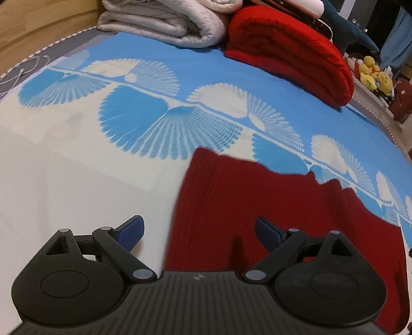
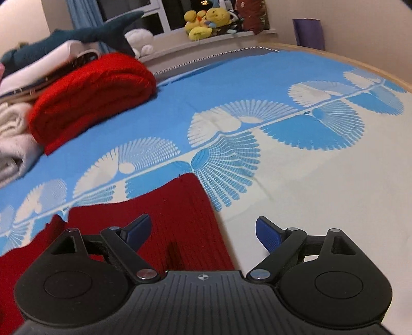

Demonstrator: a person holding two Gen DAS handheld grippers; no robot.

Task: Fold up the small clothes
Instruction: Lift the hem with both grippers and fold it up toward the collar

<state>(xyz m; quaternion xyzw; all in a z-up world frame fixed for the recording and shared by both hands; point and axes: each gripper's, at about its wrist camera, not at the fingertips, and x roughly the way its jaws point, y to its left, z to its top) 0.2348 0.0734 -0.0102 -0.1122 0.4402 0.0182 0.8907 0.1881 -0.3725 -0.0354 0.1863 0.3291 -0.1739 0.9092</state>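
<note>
A dark red knitted garment (image 1: 270,206) lies flat on the blue and white bedspread (image 1: 77,154). In the left wrist view my left gripper (image 1: 199,230) hovers over the garment's left edge, jaws wide apart, nothing between its blue pads (image 1: 132,229). In the right wrist view the same dark red garment (image 2: 175,214) lies low and left, its right edge running under my right gripper (image 2: 203,230). That gripper stands open, one pad over the knit, the other pad (image 2: 269,233) over bare bedspread (image 2: 322,193). Nothing is gripped.
A folded bright red blanket (image 1: 291,51) and a folded grey quilt (image 1: 164,23) sit at the far side of the bed. A plush shark (image 2: 85,33) and yellow plush toys (image 2: 206,20) lie beyond. The wooden bed frame (image 1: 38,23) borders the mattress.
</note>
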